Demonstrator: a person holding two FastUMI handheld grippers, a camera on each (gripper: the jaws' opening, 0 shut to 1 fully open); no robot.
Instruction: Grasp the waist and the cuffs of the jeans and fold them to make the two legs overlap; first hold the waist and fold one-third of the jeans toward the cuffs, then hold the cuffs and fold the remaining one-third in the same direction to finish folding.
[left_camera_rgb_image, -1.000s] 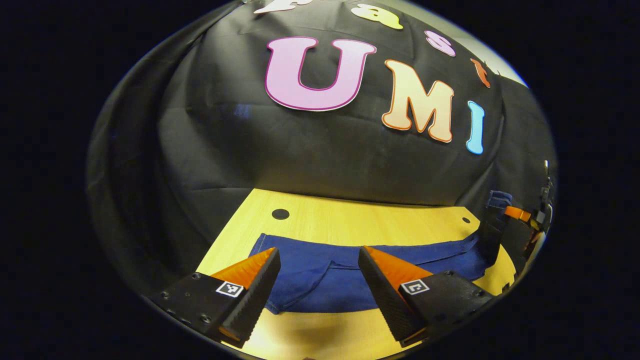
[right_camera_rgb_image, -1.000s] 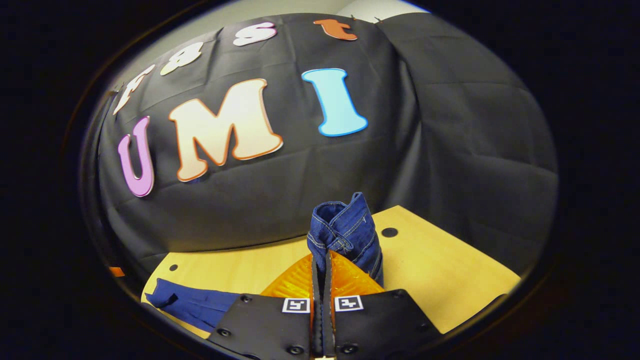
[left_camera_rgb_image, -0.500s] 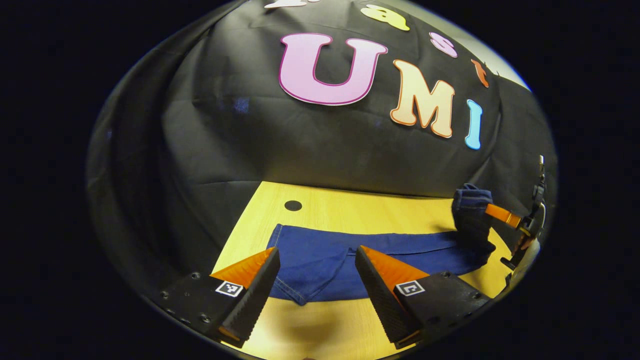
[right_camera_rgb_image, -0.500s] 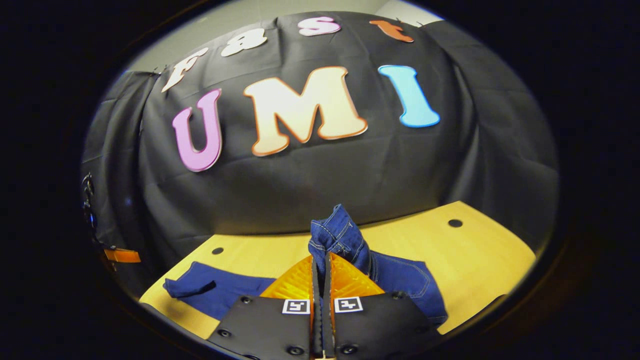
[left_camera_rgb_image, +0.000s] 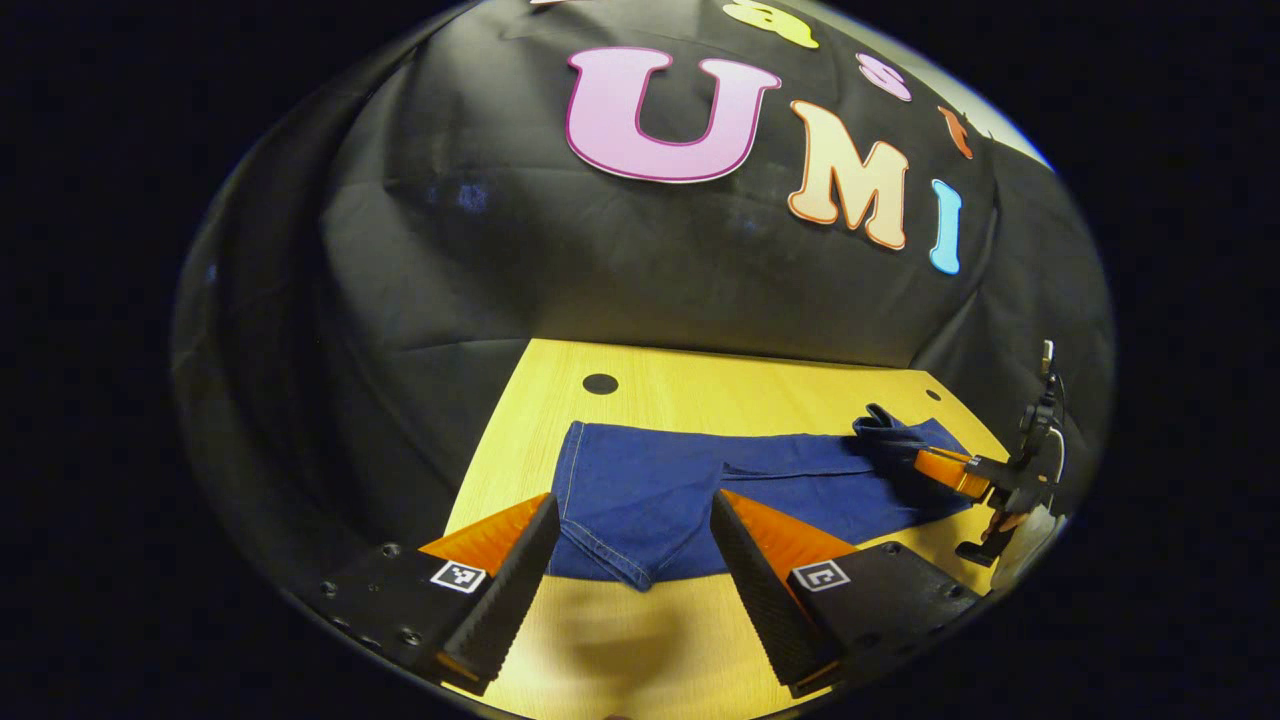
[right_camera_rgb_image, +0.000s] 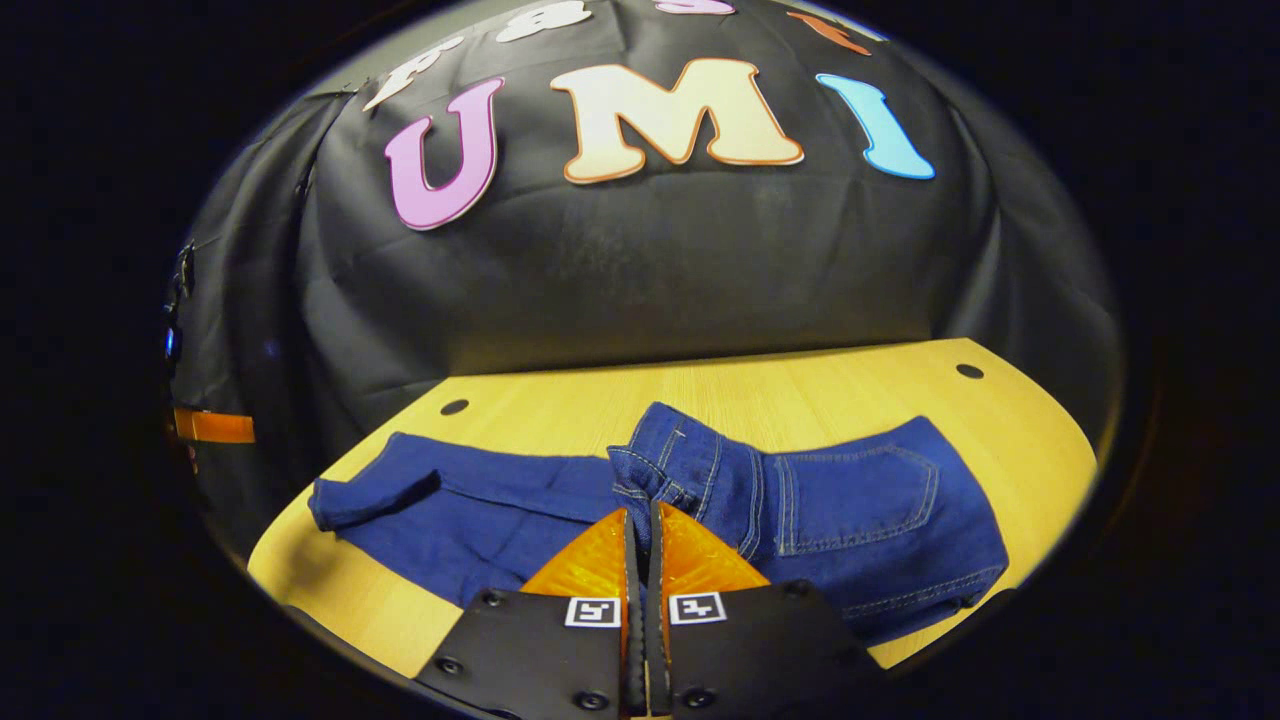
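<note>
So the jeans (right_camera_rgb_image: 560, 500) are lying flat on the yellow wooden bench (right_camera_rgb_image: 850, 385), stretched sideways in front of both claws. In the right gripper view, the right claw (right_camera_rgb_image: 640, 515) is clenched on a bunched-up bit of the waistband, both fingers pinching the denim right at the tips. The waist end, with its back pocket (right_camera_rgb_image: 860, 495) showing, spreads out just to the right of that claw and looks folded over onto the legs, though the pinched fabric hides the crease, so I can't say for sure. The legs run off to the left of the claw, ending in the cuffs (right_camera_rgb_image: 360, 495), where a small flap of fabric curls up.

In the left gripper view, the left claw (left_camera_rgb_image: 635, 545) is released, fingers spread wide and holding nothing. It hovers just above the bench, with the cuff end of the jeans (left_camera_rgb_image: 640, 490) sitting right ahead between the spread fingers, apparently not touching them. The near corner of the cuff hangs towards the claw. Far off to the right of the left claw you can see the right claw (left_camera_rgb_image: 925, 462) down at the waist end, low over the denim.
</note>
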